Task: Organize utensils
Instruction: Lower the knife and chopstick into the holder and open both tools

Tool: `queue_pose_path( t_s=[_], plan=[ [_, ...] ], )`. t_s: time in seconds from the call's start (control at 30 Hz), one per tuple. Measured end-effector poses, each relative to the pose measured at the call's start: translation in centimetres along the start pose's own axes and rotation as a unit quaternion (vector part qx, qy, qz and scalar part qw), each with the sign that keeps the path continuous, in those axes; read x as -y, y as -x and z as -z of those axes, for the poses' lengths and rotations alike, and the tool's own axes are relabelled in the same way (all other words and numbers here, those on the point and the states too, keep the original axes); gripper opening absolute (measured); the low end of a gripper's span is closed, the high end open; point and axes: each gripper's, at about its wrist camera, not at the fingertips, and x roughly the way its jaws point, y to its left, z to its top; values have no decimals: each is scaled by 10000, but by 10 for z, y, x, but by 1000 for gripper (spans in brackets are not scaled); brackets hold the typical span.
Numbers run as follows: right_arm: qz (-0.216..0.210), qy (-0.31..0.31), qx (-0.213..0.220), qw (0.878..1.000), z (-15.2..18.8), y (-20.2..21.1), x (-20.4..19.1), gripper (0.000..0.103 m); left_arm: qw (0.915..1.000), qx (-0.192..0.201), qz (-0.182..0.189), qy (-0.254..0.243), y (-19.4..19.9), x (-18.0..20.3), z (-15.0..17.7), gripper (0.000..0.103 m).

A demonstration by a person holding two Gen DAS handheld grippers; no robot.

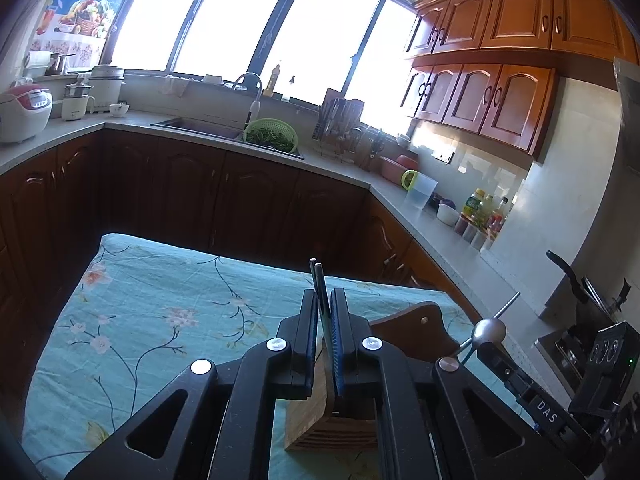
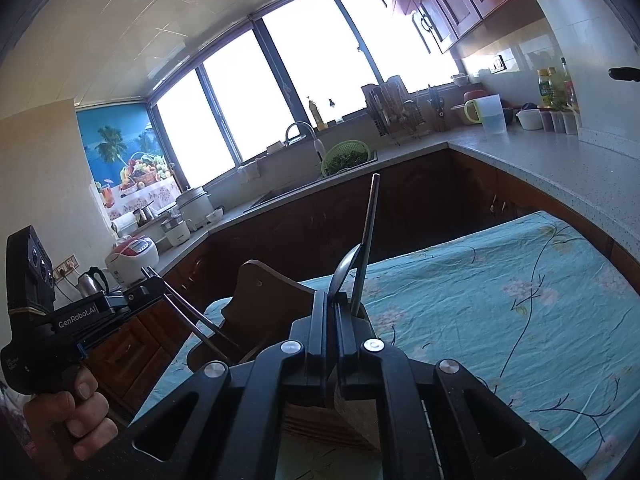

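- The left gripper (image 1: 324, 308) is clamped on 2 metal chopsticks (image 1: 317, 280), whose tips stand up between its closed fingers, directly above a wooden utensil holder (image 1: 320, 408) on the table.
- In the right wrist view, those chopsticks (image 2: 192, 320) slant down from the left gripper (image 2: 138, 290) toward the holder (image 2: 264, 300), and the person's left hand (image 2: 76, 412) grips the tool's handle.
- The right gripper (image 2: 331, 312) is pinched shut on a metal spoon (image 2: 344, 270), with its bowl rising just above the fingertips; a long, flat metal utensil (image 2: 370, 232) stands upright just beside it, its lower end hidden behind the fingers.
- From the left wrist view, the spoon (image 1: 487, 330) shows as a rounded bowl at the tip of the right gripper (image 1: 486, 346), to the right of the holder's dark curved back.
- The holder sits on a turquoise floral tablecloth (image 1: 152, 312) covering the table.
- Behind, a green colander of greens (image 1: 271, 135) rests at the sink under bright windows.
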Motion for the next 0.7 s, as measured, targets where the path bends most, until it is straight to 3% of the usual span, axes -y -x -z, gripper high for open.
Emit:
queue_pose_path(
  t_s=[0.07,0.2,0.27,0.3,0.47,0.53,0.6,0.7],
  plan=[
    [-77,-93,-42,9999,-3,0,3,8,10000,-12,2,64,3,-3,0,19],
    [-89,-132,13,9999,-5,9,4,11,9999,69,-7,132,14,-6,1,24],
    [-102,-172,42,9998,-6,16,4,22,9998,81,-9,183,20,-7,5,33],
    [-116,-204,64,9997,-7,20,4,35,9998,81,-31,195,23,-8,6,37],
    [-228,-338,205,9990,-6,48,7,62,9994,109,-168,296,49,-12,19,68],
    [-258,-408,260,9985,-3,62,8,81,9992,129,-144,358,62,-15,26,71],
    [-234,-436,330,9982,3,76,10,86,9989,85,-203,403,72,-18,34,79],
    [-190,-494,337,9980,13,96,12,89,9987,-8,-206,458,88,-20,50,80]
  ],
)
